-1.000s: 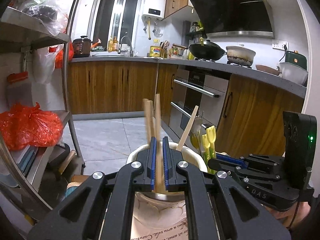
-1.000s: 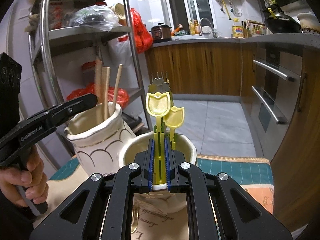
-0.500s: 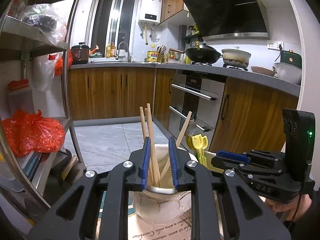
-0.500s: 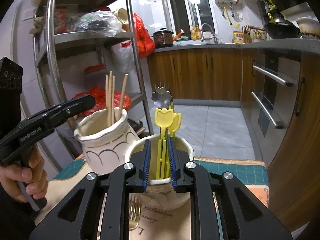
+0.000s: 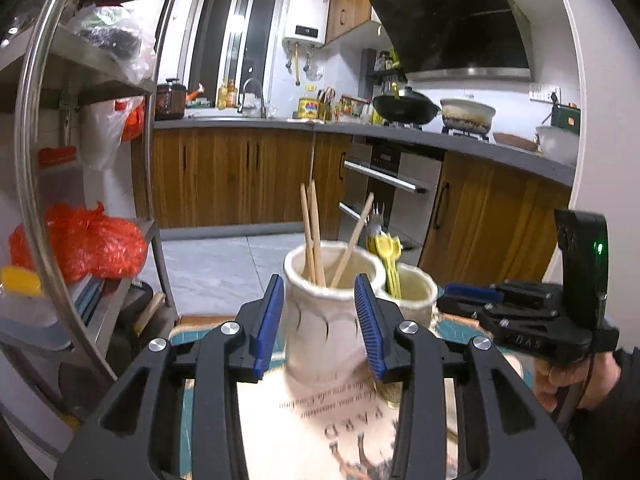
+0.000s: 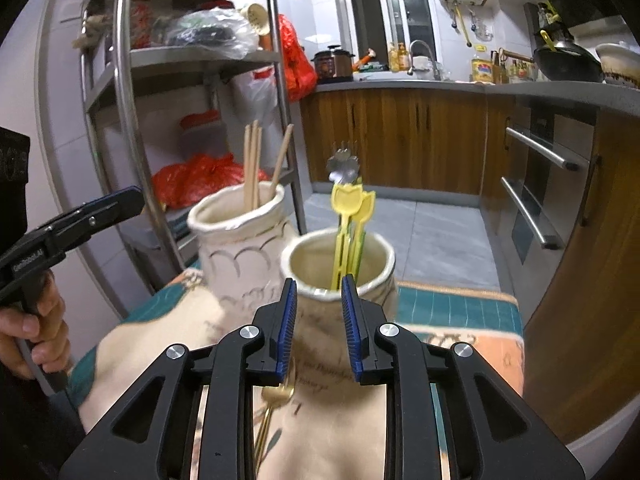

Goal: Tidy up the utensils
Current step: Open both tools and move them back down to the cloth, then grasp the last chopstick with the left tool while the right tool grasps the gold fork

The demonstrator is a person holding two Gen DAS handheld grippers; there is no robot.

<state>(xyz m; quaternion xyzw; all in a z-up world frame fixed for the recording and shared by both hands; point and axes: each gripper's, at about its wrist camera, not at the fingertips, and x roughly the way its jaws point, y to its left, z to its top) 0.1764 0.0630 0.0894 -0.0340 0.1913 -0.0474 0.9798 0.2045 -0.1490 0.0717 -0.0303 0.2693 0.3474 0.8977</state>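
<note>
Left tongs (image 5: 318, 320) opening, short of jar rim (image 5: 332, 294).

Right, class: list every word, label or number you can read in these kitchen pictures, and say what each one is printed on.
"DAS": side of the right claw.
"GenRobot.AI", small and blurred: arm of the left claw.
"PARD", upside down: the printed mat.
Mat script lines and water heater display: too blurred to read.
</note>
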